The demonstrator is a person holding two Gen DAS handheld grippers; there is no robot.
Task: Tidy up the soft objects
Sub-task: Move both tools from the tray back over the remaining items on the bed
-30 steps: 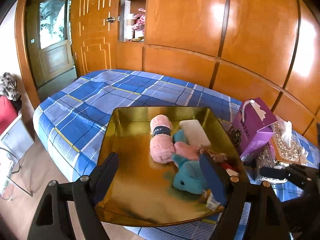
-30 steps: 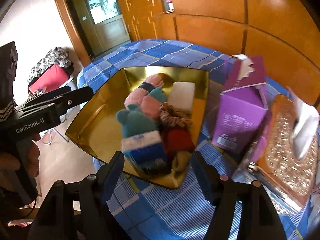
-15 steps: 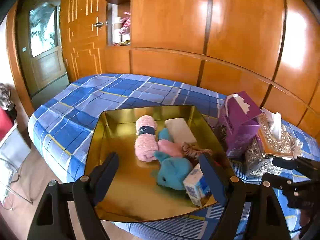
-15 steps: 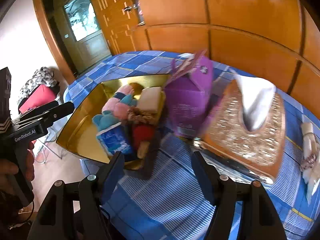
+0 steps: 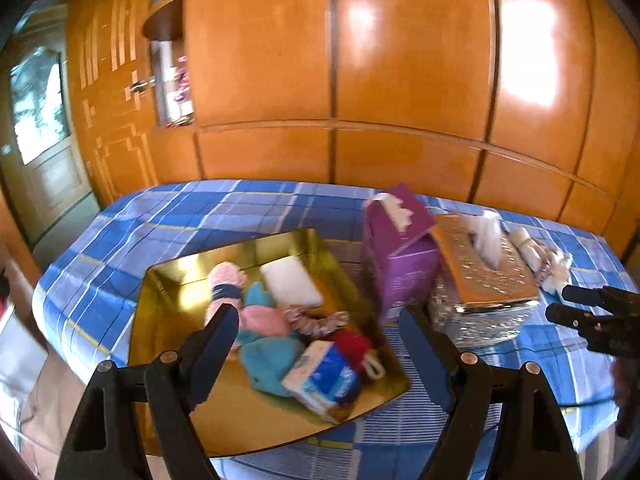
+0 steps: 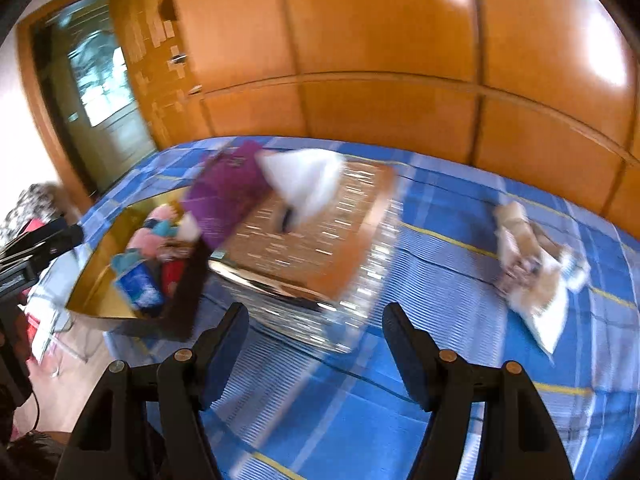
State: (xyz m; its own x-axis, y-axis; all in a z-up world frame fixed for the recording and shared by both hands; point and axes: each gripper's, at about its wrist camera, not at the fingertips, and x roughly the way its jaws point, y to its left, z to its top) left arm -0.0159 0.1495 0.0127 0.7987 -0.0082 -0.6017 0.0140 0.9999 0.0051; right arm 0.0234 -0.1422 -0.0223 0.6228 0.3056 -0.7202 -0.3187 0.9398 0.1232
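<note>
A gold tray [image 5: 176, 312] on the blue checked cloth holds a pink rolled towel [image 5: 225, 280], a teal plush [image 5: 268, 358], a white pad [image 5: 290, 282], a scrunchie [image 5: 316, 316], a red item [image 5: 352, 346] and a blue-white tissue pack [image 5: 324, 380]. My left gripper [image 5: 318, 340] hangs open above the tray's near side, holding nothing. Over bare cloth my right gripper [image 6: 316, 338] is open and empty, in front of the glittery tissue box [image 6: 304, 240]. A pile of pale soft items [image 6: 532, 264] lies to its right, also seen as pale soft items [image 5: 540, 256] from the left wrist.
A purple tissue box [image 5: 400, 260] stands between the tray and the glittery tissue box [image 5: 480, 280]. Wooden wardrobe panels [image 5: 400, 80] back the table. The other gripper [image 5: 596, 316] shows at the right edge of the left wrist view. Blue cloth [image 6: 360, 420] lies under the right gripper.
Both views have swung right. The right gripper has left the tray's corner and now faces the glittery box and the pale pile. The left gripper has drawn back, showing more of the table.
</note>
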